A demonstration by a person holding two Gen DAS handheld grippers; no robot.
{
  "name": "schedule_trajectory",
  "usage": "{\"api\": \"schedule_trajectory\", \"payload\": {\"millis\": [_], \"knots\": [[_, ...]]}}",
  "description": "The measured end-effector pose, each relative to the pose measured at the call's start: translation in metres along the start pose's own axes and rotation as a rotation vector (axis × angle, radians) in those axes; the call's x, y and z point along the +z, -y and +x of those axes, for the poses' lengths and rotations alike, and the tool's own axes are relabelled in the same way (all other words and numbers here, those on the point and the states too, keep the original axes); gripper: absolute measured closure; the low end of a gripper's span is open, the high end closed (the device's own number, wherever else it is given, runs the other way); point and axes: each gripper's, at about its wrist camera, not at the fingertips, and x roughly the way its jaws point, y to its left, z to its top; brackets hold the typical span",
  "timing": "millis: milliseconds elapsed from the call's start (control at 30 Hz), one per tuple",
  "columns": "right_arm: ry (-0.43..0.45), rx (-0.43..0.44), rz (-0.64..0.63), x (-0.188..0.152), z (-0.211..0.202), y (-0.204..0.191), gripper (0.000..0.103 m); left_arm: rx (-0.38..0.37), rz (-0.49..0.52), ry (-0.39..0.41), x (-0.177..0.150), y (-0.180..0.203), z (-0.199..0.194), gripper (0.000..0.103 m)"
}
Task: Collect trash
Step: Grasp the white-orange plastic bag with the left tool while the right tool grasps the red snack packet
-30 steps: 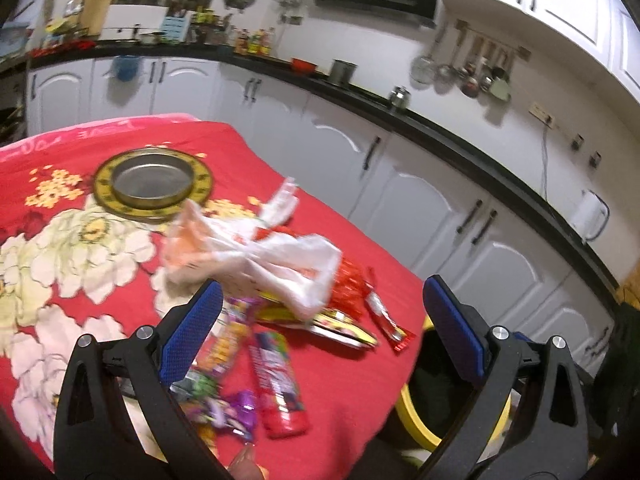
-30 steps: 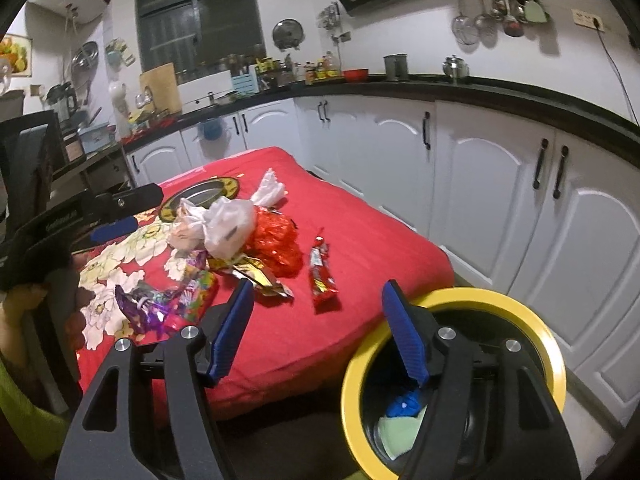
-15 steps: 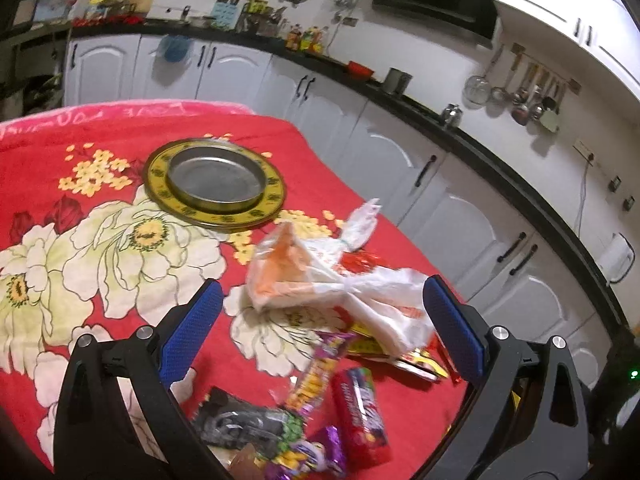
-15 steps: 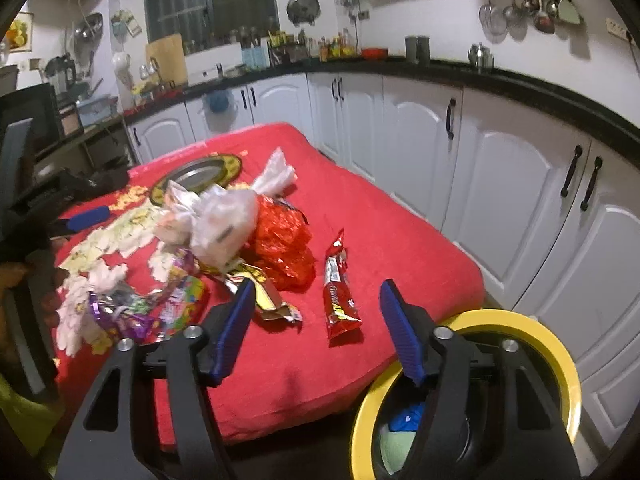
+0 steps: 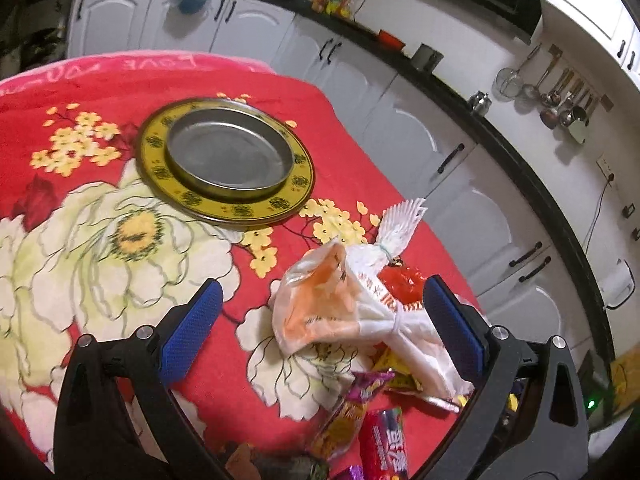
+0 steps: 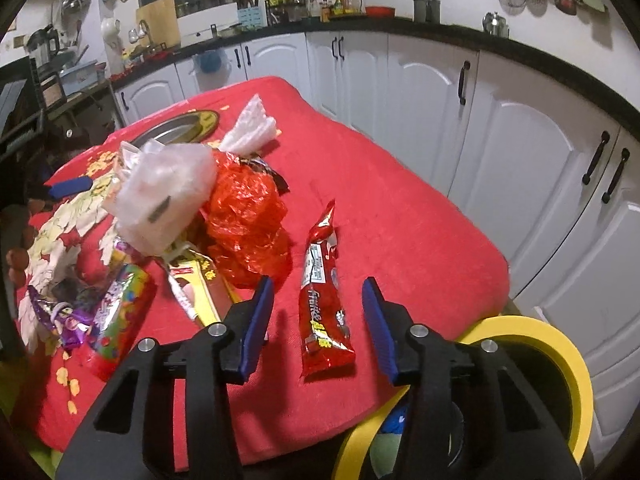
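1. Your right hand-held gripper is spread wide, its blue pads either side of the near end of the red snack wrapper, not touching it.
2. That red snack wrapper lies flat on the red floral cloth that covers the worktop, near the front edge, apart from the rest of the trash.
3. Just past that edge and lower down, to the right of the wrapper, stands the yellow-rimmed bin; something blue and green shows inside it.
4. Left of the red snack wrapper sits a crumpled red plastic bag, with gold wrappers beside it and a multicoloured candy packet and a purple wrapper farther left.
5. Your left hand-held gripper is also spread, empty, with the tied white plastic bag between its pads; you cannot tell whether the right pad touches the bag.
6. Near that gripper, below the white bag, lie a yellow-purple candy packet and a red candy tube.
7. The white bag rests on top of the red plastic bag and the gold wrappers; its twisted, fanned top points away from you.
8. Beyond the white bag, well apart from the trash, a round metal tray with a yellow patterned rim lies flat on the cloth.
9. Behind everything run white cabinets under a black countertop.
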Motion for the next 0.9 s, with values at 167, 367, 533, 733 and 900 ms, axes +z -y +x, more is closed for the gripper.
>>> {"api": "schedule_trajectory", "payload": {"millis": [167, 367, 533, 733, 900], "knots": [[-0.064, 0.025, 0.011, -0.006, 0.018, 0.003, 0.075, -0.006, -0.004, -0.048, 0.006, 0.002, 0.017, 0.011], [-0.046, 0.024, 0.042, -0.015, 0.016, 0.006, 0.081, -0.007, -0.034, -0.087, 0.004, -0.003, 0.032, 0.012], [-0.02, 0.016, 0.067, -0.024, 0.008, 0.005, 0.082, -0.021, -0.09, -0.103, -0.002, -0.013, 0.038, 0.038], [0.008, 0.005, 0.091, -0.028, -0.003, 0.005, 0.082, -0.024, -0.067, -0.083, -0.002, -0.011, 0.028, 0.069], [0.035, 0.002, 0.101, -0.027, -0.014, 0.004, 0.083, -0.019, -0.038, -0.057, -0.004, -0.008, 0.016, 0.077]]}}
